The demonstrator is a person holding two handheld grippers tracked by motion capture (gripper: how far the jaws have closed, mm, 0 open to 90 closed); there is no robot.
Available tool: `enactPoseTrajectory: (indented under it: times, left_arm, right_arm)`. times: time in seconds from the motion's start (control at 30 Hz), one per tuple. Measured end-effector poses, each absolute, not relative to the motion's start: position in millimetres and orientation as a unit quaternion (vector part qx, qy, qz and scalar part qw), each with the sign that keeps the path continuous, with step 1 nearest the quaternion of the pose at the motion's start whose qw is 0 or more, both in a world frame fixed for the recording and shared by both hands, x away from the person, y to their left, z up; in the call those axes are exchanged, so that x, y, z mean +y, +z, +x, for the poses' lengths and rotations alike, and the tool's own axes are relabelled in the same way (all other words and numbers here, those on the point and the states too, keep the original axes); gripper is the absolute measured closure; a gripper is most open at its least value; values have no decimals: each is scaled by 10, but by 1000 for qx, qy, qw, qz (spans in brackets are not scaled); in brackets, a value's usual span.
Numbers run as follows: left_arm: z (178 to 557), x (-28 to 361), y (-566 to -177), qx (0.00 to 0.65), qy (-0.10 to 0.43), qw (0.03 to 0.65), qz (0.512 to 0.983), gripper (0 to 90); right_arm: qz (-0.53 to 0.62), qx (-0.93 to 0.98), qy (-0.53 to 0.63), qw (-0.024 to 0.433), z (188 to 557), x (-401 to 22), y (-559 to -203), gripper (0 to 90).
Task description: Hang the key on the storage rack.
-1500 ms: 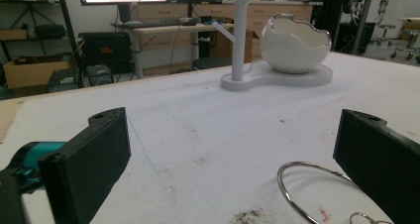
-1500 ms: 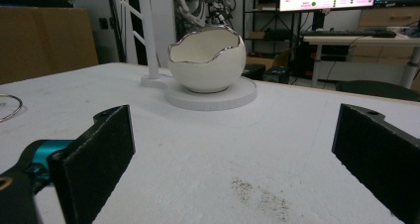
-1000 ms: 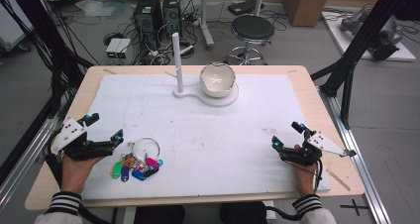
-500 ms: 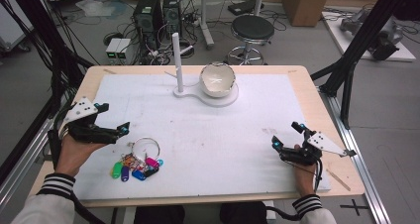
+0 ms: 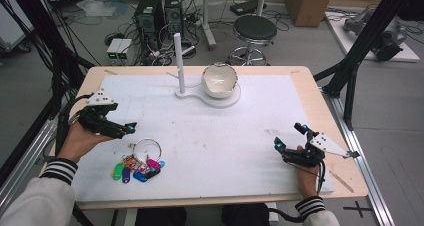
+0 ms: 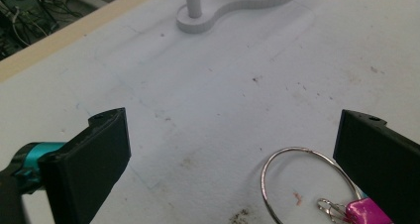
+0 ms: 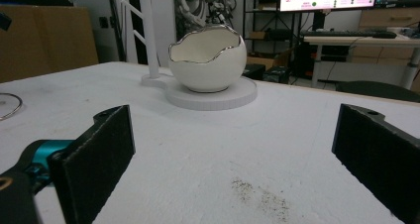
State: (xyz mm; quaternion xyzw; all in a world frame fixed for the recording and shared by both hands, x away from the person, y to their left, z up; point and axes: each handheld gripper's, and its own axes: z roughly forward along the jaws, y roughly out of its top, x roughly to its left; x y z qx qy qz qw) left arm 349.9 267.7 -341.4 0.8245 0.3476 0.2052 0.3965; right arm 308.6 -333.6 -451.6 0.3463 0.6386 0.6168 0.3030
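1. The left gripper [image 5: 117, 128] hangs over the counter [image 5: 320, 93] near its left edge, jaws spread wide and holding nothing.
2. The key ring [image 5: 147, 148] lies flat on the counter near the front-left corner, with coloured tags [image 5: 135, 168] bunched on its front side.
3. The ring sits just beside the left gripper, toward the counter's middle and a little nearer the front edge; in the left gripper view the ring [image 6: 302, 184] lies low between the jaws, close to one of them, with a pink tag [image 6: 366, 211] below it.
4. The right gripper [image 5: 292, 143] rests near the front-right corner, jaws also apart and empty, well apart from the ring.
5. The left hand is plainly the nearer one, so any pick of the ring likely falls to it.
6. An egg-shaped bowl [image 5: 219, 80] on a white stand [image 5: 181, 92] sits by the far edge, well apart from both grippers.
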Motion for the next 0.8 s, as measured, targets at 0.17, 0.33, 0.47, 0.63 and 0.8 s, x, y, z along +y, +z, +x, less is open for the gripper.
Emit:
enactPoseTrajectory:
  times: [0.17,0.33,0.47,0.63,0.8]
  left_arm:
    - [3566,2559,-3422,343,172,360,851,17]
    - [3638,2460,-3444,347,140,325,869,17]
    - [3663,2420,-3486,340,122,316,877,17]
    - [3690,2369,-3547,336,97,300,888,18]
    - [3725,2330,-3622,333,79,278,898,19]
  right_arm:
    - [346,639,616,304,3085,-3335,-4515,24]
    - [347,639,616,304,3086,-3336,-4515,24]
    - [344,640,616,305,3088,-3336,-4515,24]
    - [344,640,616,305,3088,-3335,-4514,24]
    - [344,639,617,305,3087,-3330,-4515,24]
